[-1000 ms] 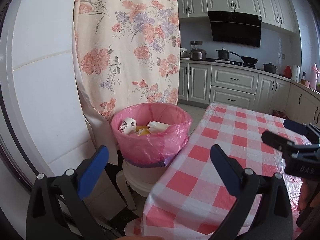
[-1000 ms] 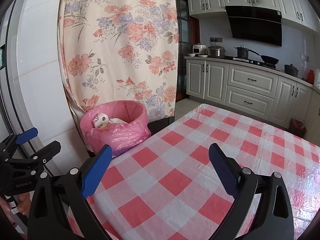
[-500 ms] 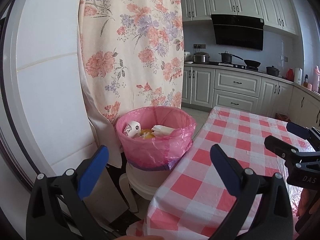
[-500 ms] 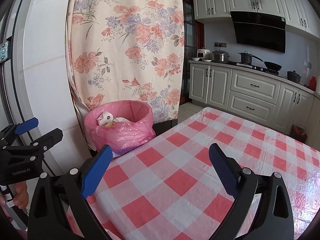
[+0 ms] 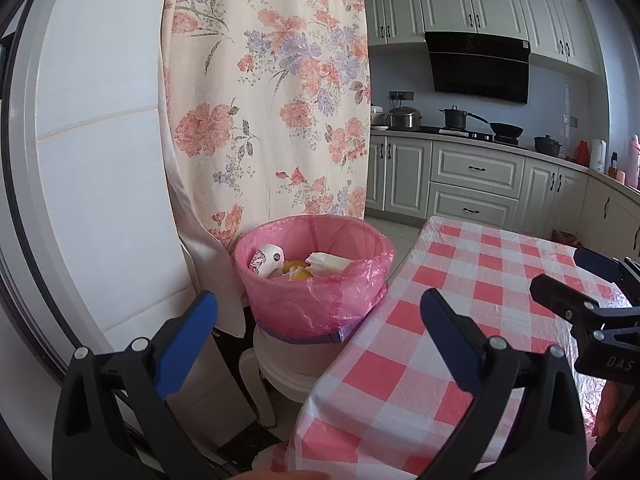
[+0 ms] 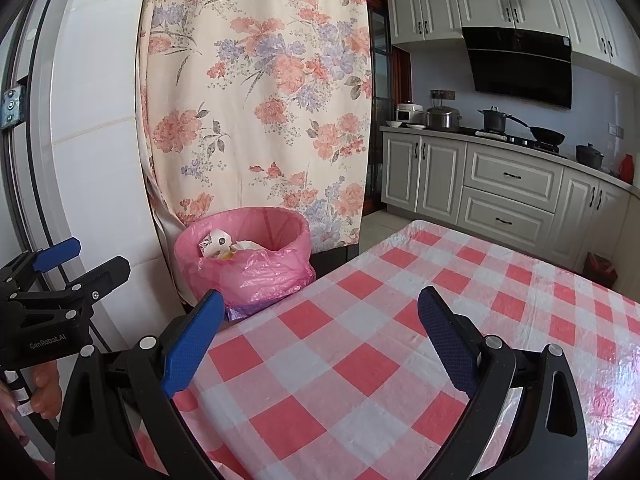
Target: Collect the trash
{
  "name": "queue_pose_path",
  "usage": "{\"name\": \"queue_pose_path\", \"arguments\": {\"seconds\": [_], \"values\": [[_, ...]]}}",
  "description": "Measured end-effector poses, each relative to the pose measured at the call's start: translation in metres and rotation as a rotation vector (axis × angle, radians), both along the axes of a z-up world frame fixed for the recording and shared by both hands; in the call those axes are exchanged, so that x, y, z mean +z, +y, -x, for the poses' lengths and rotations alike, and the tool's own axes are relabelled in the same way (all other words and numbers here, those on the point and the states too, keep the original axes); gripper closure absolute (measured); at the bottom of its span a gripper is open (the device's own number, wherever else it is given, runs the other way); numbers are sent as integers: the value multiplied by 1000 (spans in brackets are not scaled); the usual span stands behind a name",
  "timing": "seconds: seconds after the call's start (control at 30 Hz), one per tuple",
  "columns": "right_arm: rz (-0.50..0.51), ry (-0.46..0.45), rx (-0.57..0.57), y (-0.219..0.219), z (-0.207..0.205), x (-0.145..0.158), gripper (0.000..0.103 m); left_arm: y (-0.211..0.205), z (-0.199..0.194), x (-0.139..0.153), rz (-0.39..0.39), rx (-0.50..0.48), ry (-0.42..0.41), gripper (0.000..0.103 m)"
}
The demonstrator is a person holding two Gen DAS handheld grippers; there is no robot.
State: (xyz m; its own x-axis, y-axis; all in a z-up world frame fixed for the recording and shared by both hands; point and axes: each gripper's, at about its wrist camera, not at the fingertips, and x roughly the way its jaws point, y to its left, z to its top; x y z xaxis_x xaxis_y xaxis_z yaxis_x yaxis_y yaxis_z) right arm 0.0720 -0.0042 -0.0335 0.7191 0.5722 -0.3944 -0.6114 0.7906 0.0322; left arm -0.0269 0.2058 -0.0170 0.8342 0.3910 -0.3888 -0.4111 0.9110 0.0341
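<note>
White tiled wall point(image 5: 100, 184) fills the left of both views, and a cream curtain printed with pink and lilac flowers point(image 5: 272, 92) hangs beside it. Below the curtain's hem stands the round bin lined with a pink plastic bag point(image 5: 316, 304), just beside the near-left corner of the table covered in a red-and-white checked plastic cloth point(image 5: 472, 320). The trash is seen inside the bin: a crumpled patterned paper cup point(image 5: 267, 259), white paper point(image 5: 328, 262) and something yellow point(image 5: 296, 272) between them.

Only in the left wrist view is the white base point(image 5: 288, 364) under the bin shown, along with the dark floor gap between wall and table. Only in the right wrist view is a broad bare stretch of the checked cloth shown, running to its far edge before the grey kitchen cabinets point(image 6: 504, 184).

The left gripper point(image 5: 318, 330) is held with its blue-padded jaws spread wide and nothing between them, framing the bin and the table corner. The right gripper point(image 6: 318, 320) is likewise spread wide and empty, above the cloth. Each gripper is caught at the edge of the other's view, well apart. At the far right a black range hood point(image 5: 478, 66) and pots on the counter point(image 5: 456, 118) are seen.
</note>
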Motion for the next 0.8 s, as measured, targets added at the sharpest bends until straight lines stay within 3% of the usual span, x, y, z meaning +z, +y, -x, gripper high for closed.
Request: {"name": "queue_pose_path", "arguments": {"seconds": [0.8], "values": [[-1, -3, 0, 2, 1, 0, 11, 0, -1, 0, 2, 0, 0, 5]]}}
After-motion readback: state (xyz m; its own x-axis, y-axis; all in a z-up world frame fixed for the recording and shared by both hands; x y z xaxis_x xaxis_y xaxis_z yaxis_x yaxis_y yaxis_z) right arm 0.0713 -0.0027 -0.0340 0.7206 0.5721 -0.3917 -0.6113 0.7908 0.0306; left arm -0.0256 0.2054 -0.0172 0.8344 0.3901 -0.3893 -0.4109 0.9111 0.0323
